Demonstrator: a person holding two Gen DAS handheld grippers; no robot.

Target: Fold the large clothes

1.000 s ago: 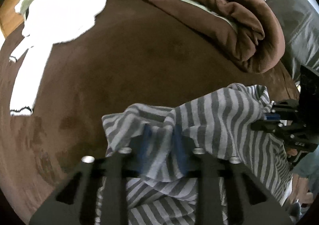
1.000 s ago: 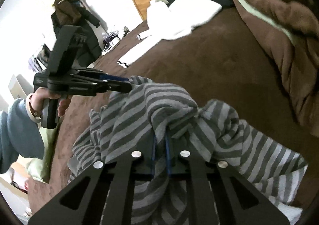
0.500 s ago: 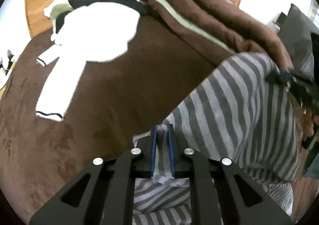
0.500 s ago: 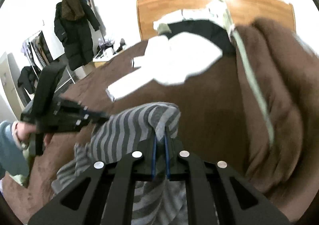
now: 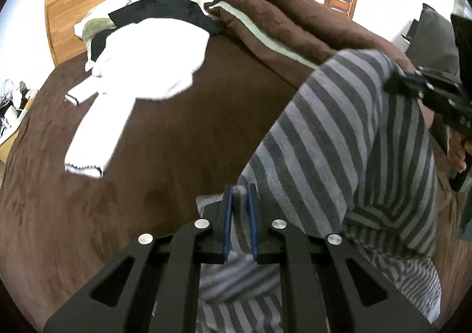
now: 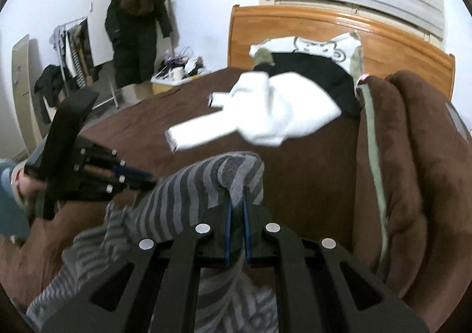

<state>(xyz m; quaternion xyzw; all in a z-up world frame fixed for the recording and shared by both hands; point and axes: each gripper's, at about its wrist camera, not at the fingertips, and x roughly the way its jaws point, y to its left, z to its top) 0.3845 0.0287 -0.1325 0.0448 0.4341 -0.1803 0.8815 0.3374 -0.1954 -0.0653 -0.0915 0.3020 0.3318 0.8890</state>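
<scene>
**Striped top slung between two grips, above the bed**

While both sets of jaws are clamping striped cloth, the whole next move is hanging on the line that runs from one grip to the other. The left gripper is pinching a bunched edge of the top between its blue pads, closed down on the fabric. The right gripper is doing the same, its jaws shut on a fold that is humping up over the fingertips.

Outward from the left jaws, the cloth is climbing up and to the right in that view, toward the right gripper's tips at the far edge. From the right wrist view, the stripes are running down and to the left toward the left gripper. So the long axis of the held span is lying roughly hand to hand, with the rest of the top drooping below both grips toward the bed.

Neither hand looks nearer to the open brown surface; judging by this, spreading the top would call for drawing the two grips apart along that line. A white garment is lying well apart, near the headboard.
</scene>
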